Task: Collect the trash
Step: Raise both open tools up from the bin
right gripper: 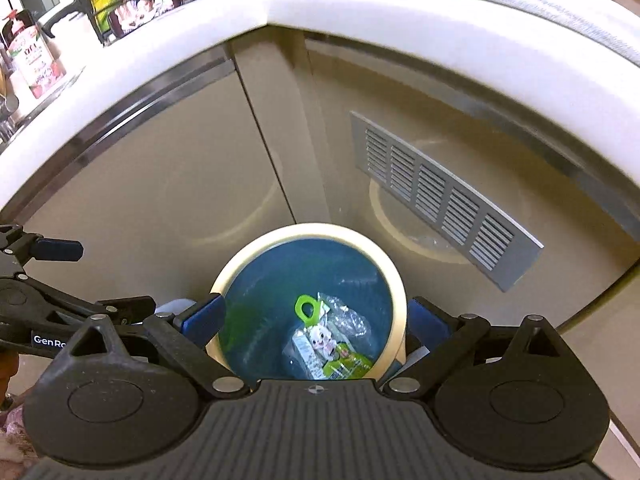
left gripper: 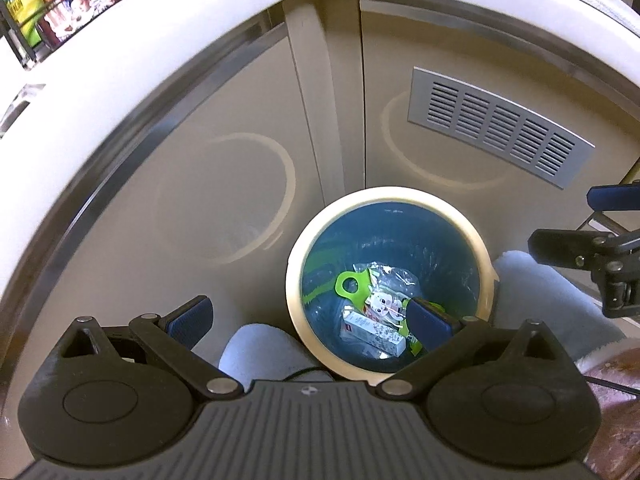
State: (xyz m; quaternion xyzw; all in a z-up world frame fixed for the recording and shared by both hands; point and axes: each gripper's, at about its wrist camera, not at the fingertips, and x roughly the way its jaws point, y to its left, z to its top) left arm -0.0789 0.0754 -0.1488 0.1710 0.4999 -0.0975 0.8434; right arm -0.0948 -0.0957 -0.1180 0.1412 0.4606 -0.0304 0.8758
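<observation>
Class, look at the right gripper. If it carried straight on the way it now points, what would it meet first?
Probably the trash bin: the open right gripper points into its mouth, so it would likely reach the wrappers at the bottom first. Depth is hard to judge.

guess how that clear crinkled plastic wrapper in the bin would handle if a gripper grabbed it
The clear wrapper looks thin and crumpled, so probably floppy and very light. Its glossy film may slip between jaws. It lies loose in the bin, so neighbouring trash might shift.
</observation>
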